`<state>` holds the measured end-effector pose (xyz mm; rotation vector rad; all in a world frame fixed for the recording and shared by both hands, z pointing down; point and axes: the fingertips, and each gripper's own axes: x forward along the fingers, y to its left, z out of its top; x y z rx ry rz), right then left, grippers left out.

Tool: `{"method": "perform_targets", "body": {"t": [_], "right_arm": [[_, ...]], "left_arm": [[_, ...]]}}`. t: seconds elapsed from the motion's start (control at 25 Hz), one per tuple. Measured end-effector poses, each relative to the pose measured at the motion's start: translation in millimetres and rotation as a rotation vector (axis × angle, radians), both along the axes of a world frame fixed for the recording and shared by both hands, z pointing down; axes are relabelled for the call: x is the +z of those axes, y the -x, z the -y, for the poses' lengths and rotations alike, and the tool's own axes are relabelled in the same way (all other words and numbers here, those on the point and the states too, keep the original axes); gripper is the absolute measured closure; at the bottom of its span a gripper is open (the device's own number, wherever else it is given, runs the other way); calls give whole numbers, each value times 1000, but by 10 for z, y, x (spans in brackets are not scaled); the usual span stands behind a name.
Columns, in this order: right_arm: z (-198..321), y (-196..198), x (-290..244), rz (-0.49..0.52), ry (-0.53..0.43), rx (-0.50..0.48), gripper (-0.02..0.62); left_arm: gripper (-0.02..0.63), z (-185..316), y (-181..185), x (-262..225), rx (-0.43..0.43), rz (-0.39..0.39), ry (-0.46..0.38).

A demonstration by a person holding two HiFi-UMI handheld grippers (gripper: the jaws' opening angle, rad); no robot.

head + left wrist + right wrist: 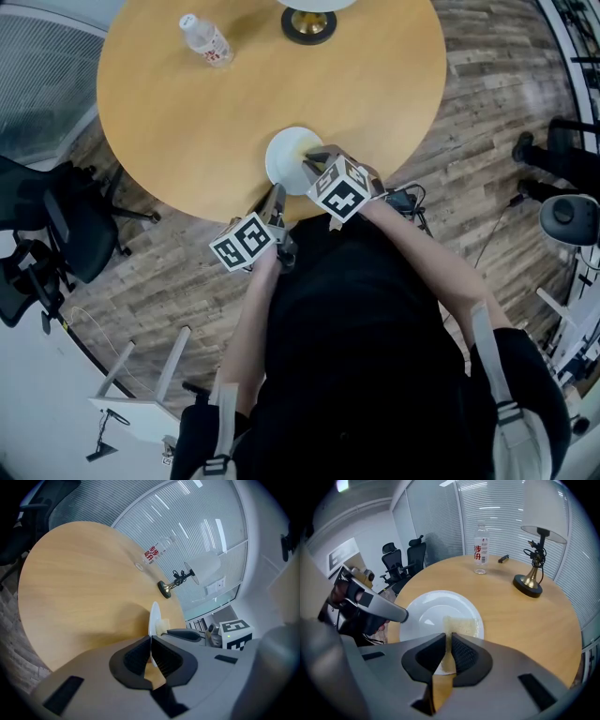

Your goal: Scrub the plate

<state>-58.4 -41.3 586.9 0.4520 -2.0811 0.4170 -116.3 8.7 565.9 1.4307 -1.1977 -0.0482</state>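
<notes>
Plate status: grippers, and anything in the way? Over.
Left gripper shut on plate rim. Right gripper shut on scrub pad, pad flat on plate. Bottle and lamp well away, nothing obstructing.

Light: bright, even; blinds (497, 508) glow.
Shadows: soft patch on table (70, 583), nr edge.
Glare: faint sheen on plate (422, 616).
Distort: heavy fisheye, dark corners in gripper views.
Blur: nearest fg soft.
</notes>
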Motion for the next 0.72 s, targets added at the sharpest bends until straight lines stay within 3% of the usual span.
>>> {"method": "perform_targets", "body": {"t": [0.36,0.56,0.72], "right_arm": [[-459,392,-202,89,41,-127,558],[-590,277,-167,79,38,-194,558],[-535,30,-23,0,24,-200,558]], "left_arm": [[583,16,13,58,-22,-19,20],[583,-1,30,82,-40,-47,36],[583,16,50,110,-52,-65,44]]}}
